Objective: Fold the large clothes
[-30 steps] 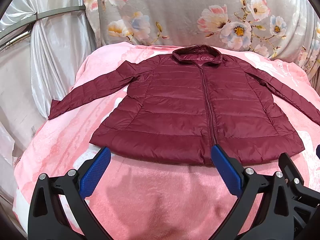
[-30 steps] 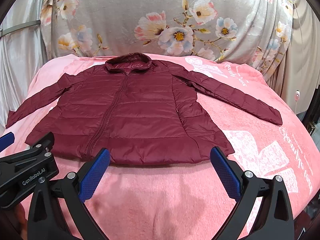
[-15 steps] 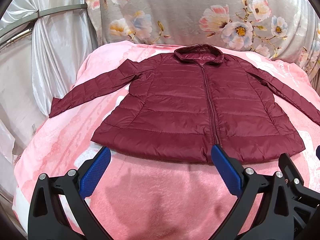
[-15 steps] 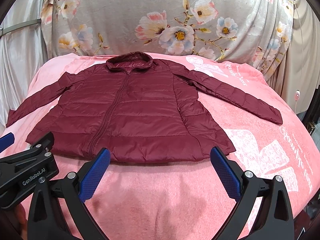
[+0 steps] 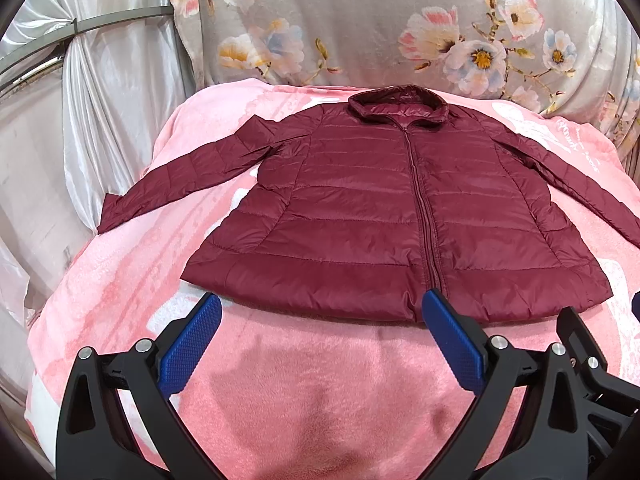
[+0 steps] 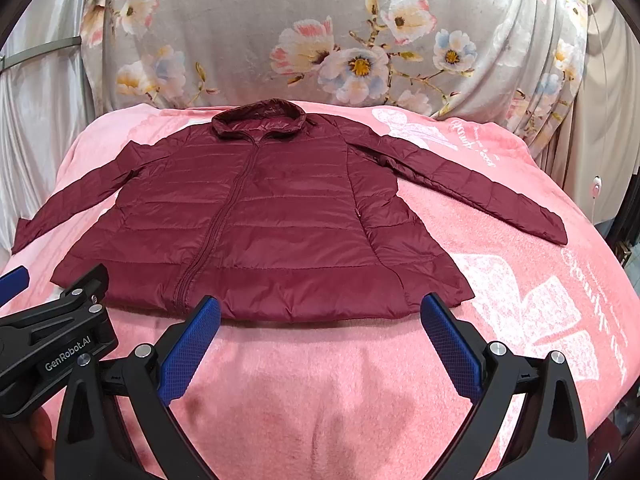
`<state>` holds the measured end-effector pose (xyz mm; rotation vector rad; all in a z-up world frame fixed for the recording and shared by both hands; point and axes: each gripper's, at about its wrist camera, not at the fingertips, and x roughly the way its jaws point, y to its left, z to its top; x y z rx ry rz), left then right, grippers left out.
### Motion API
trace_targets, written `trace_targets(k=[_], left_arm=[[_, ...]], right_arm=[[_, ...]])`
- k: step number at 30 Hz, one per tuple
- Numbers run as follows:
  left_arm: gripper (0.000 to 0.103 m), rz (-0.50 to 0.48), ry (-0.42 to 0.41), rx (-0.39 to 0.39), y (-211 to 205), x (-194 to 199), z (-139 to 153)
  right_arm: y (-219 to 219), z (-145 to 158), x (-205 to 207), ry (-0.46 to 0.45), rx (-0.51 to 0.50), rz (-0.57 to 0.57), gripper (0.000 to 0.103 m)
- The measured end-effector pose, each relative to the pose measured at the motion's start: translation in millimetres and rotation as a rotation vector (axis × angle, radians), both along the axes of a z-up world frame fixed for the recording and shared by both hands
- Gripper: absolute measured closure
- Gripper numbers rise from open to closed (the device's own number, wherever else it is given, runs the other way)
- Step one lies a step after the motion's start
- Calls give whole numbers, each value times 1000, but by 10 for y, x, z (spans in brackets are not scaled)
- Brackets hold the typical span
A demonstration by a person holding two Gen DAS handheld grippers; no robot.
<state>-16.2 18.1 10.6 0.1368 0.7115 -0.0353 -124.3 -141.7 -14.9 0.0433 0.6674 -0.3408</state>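
Maroon quilted jacket (image 5: 360, 216) (image 6: 256, 224) lies flat, front side up, on a pink blanket (image 5: 304, 392) (image 6: 520, 288) that covers the surface. Zip closed from hem to collar; collar (image 5: 396, 104) stands at the far end, hem nearest the cameras. Fabric shiny, stitched in horizontal bands, with a wider band along the hem. Both sleeves spread outward and slightly down: the one on the left of the views (image 5: 180, 176) reaches to the blanket's left edge, the one on the right (image 6: 480, 192) lies diagonally across the blanket, cuff well apart from the body. The blanket has white printed patterns and lettering on its right part (image 6: 532, 312).

Left hand-held gripper (image 5: 320, 320) hovers just short of the hem, blue-padded fingers (image 5: 188, 352) spread wide, nothing between them. Right hand-held gripper (image 6: 320, 320) sits likewise, fingers (image 6: 452, 344) spread apart and empty, tips at the hem's edge; contact with the fabric cannot be told. The left unit's black body shows at the right view's lower left, just beside.

Behind: a grey floral drape (image 5: 400, 24) (image 6: 320, 32) as backdrop; silvery satin curtain (image 5: 100, 100) to the left.
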Motion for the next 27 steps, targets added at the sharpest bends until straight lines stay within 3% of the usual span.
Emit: trace_targets(k=[27], left_arm=[[5,-1,15,-9,-3,2,-94]], right_arm=[[9,-33,10,6,1,4,5]])
